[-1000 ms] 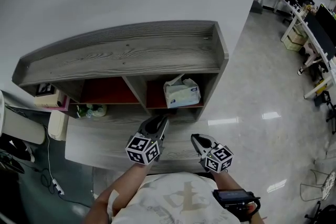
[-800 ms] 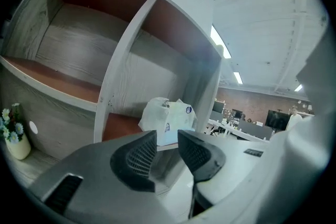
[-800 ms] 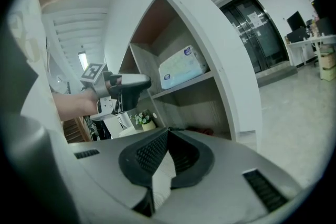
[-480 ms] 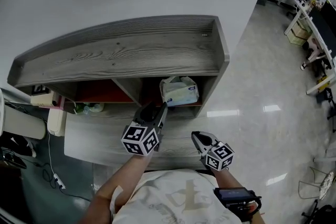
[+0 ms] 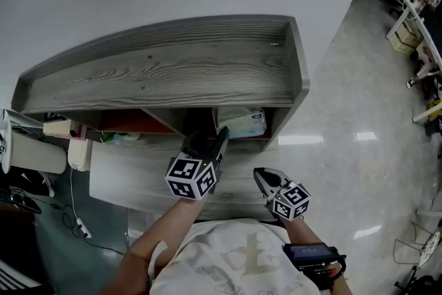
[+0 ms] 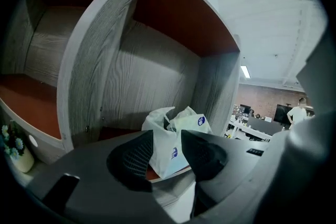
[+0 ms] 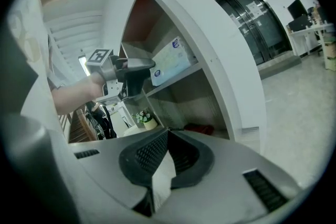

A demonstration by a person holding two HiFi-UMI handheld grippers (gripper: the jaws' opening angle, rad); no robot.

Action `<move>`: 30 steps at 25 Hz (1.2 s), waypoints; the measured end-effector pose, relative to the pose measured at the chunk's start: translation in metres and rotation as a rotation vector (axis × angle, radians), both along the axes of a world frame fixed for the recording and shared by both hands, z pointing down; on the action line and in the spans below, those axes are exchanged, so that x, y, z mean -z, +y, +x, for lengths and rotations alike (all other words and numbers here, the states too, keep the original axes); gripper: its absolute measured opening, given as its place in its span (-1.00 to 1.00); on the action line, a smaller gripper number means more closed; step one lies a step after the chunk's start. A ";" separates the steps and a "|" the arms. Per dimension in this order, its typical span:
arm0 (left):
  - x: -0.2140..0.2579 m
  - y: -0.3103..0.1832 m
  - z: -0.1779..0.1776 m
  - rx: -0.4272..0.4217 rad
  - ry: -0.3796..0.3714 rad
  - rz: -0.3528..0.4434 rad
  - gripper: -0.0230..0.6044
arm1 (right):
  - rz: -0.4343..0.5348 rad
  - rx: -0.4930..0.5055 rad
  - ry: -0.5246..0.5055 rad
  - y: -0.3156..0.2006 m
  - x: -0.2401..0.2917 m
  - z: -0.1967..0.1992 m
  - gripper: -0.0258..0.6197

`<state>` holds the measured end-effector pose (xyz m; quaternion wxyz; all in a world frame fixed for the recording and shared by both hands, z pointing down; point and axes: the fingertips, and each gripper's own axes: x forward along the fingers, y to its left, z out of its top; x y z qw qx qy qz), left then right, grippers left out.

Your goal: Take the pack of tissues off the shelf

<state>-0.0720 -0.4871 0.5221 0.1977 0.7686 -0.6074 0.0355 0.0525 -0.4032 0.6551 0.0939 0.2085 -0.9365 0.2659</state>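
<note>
The white tissue pack (image 5: pixel 242 122) with blue print stands in the right compartment of the grey wooden shelf (image 5: pixel 173 72), under its top board. My left gripper (image 5: pixel 209 144) reaches into that opening. In the left gripper view its jaws are opening, and the pack (image 6: pixel 178 126) shows through the gap just ahead of the tips, untouched by the pads. My right gripper (image 5: pixel 261 177) hangs back below the shelf, shut with nothing in it. The right gripper view shows the pack (image 7: pixel 170 60) on its ledge with the left gripper (image 7: pixel 137 66) at it.
A grey divider (image 6: pixel 84 71) separates the pack's compartment from a red-backed one on the left. A small potted plant (image 6: pixel 17 150) stands at the lower left. White items (image 5: pixel 74 148) lie beside the shelf's left end. Glossy floor (image 5: pixel 359 121) spreads right toward office desks (image 5: pixel 414 17).
My left gripper has moved forward and up into the right compartment, and its jaws have spread. The right gripper has stayed where it was.
</note>
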 end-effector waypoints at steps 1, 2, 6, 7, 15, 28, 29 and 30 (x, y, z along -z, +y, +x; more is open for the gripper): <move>-0.001 -0.001 0.000 0.005 -0.004 -0.005 -0.35 | -0.004 0.006 -0.002 -0.001 -0.001 -0.002 -0.91; -0.002 -0.003 -0.001 0.010 -0.007 -0.011 -0.35 | -0.008 0.012 -0.004 -0.002 -0.002 -0.003 -0.91; -0.005 -0.006 -0.002 0.030 -0.012 -0.030 -0.39 | -0.020 0.040 -0.011 -0.006 -0.004 -0.007 -0.91; -0.005 -0.006 -0.002 0.034 -0.015 -0.033 -0.41 | -0.023 0.044 -0.013 -0.007 -0.003 -0.007 -0.91; -0.007 -0.006 -0.004 0.083 -0.028 -0.037 -0.64 | -0.043 0.082 -0.022 -0.017 -0.005 -0.005 -0.91; -0.001 0.000 -0.012 0.118 -0.046 0.008 -0.75 | -0.054 0.164 -0.029 -0.013 -0.010 -0.021 -0.91; 0.000 0.001 -0.013 0.118 -0.046 0.011 -0.76 | -0.050 0.164 -0.029 -0.013 -0.009 -0.021 -0.91; 0.000 0.003 -0.013 0.118 -0.044 0.014 -0.76 | -0.048 0.161 -0.029 -0.014 -0.009 -0.022 -0.91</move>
